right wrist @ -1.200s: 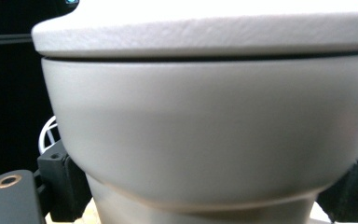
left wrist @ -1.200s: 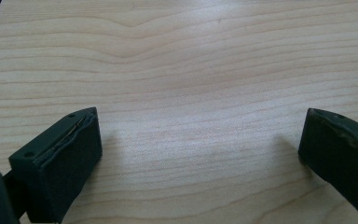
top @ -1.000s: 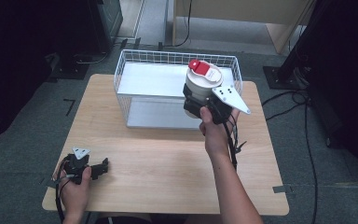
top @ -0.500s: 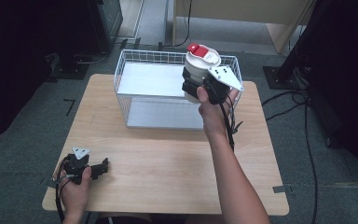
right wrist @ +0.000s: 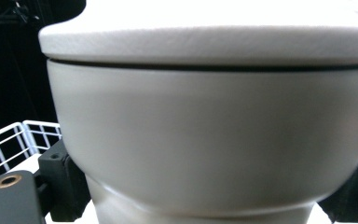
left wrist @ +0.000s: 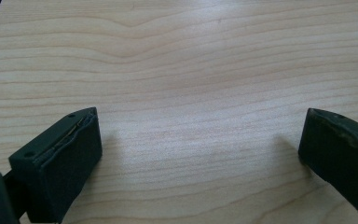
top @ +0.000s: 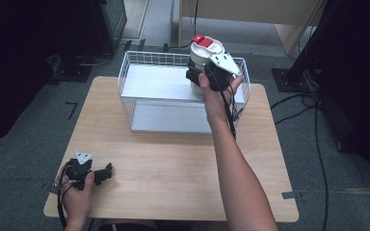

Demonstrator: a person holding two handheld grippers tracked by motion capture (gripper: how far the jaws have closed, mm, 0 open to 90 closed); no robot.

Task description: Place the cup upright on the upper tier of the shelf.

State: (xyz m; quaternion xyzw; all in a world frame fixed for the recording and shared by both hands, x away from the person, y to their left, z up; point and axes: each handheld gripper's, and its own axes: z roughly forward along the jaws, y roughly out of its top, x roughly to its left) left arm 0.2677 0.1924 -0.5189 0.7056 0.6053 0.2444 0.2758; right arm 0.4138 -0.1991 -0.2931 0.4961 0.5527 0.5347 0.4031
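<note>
Your right gripper [top: 203,77] holds a white pot [top: 203,60] with a red knob [top: 202,40] on its lid. Its jaws squeeze the pot from both sides, down low. The pot is up in the air, over the wire basket [top: 139,67], near the basket's 1 o'clock corner. Your left gripper [top: 96,174] rests on the wooden table [top: 173,163], at about 7 o'clock. Its jaws are wide apart with just bare wood between them.

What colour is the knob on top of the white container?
Red knob, clearest in the high view.
</note>
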